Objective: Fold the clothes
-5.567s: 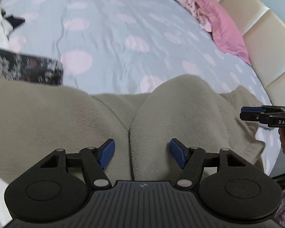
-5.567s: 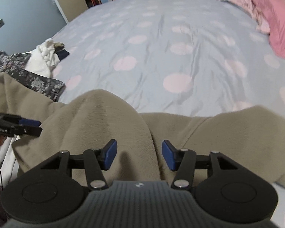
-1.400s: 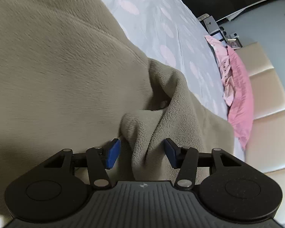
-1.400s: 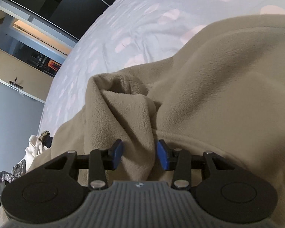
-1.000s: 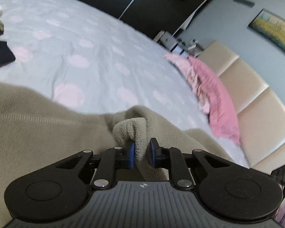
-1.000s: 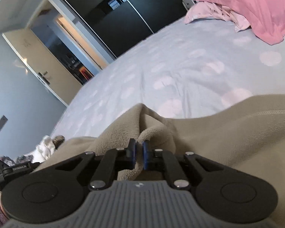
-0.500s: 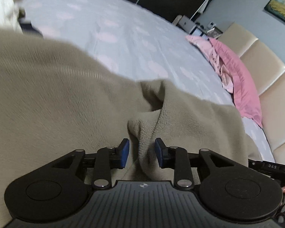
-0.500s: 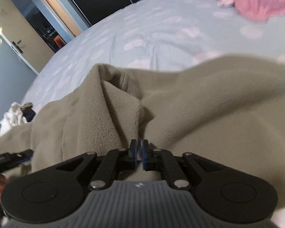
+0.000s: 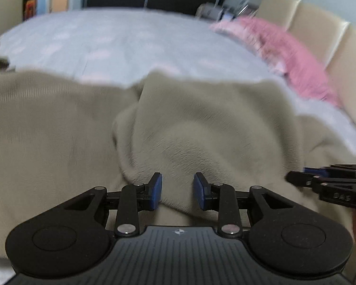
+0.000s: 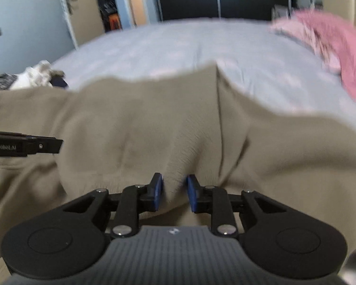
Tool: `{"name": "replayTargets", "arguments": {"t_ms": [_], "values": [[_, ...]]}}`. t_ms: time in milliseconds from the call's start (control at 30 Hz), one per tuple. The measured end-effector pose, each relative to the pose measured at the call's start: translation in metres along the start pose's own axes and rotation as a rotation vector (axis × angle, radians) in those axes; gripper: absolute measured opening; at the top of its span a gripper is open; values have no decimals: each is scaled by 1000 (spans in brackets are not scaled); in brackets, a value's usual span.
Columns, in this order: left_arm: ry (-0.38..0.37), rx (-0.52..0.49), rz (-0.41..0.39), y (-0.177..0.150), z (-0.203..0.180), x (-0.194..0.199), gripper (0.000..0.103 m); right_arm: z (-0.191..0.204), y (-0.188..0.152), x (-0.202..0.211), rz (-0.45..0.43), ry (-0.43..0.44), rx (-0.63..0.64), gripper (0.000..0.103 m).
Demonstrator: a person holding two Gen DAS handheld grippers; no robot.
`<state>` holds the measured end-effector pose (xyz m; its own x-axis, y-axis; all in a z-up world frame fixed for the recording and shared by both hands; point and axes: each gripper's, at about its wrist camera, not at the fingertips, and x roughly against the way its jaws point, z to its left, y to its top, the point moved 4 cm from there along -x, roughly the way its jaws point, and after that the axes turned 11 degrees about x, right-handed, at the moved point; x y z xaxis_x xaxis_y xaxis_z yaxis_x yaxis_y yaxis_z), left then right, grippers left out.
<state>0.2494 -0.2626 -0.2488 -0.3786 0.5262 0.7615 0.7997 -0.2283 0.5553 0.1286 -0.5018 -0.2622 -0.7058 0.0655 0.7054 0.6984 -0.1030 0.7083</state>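
Both claws, left (image 9: 178, 191) and right (image 10: 174, 191), part-open astride beige fleece (image 9: 189, 128) ridges near bed (image 9: 121, 35) edge, gripping nothing, positioned to pinch.

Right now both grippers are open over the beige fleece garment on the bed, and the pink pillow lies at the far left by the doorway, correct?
Not quite: the pink pillow lies at the far right, by the cream headboard, as both wrist views show. The rest holds: left gripper and right gripper are open over the beige fleece garment on the bed.
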Motion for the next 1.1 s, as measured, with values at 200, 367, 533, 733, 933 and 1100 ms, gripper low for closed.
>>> {"name": "replayTargets", "arguments": {"t_ms": [200,367,533,733,933,1100], "values": [[20,10,-30,0,-2,18,28,-9,6,3,12,13,-26,27],[29,16,-64,2,-5,37,28,-56,13,49,-80,-56,-146,30],[73,-12,-55,7,-10,45,28,-156,-17,108,-122,-283,-377,32],[108,0,-59,10,-9,56,28,-275,-107,199,-169,-555,-732,34],[127,21,-36,9,-24,48,28,-339,-204,262,-222,-663,-1138,46],[121,39,-9,5,-39,38,28,-365,-259,266,-225,-621,-1345,51]]}}
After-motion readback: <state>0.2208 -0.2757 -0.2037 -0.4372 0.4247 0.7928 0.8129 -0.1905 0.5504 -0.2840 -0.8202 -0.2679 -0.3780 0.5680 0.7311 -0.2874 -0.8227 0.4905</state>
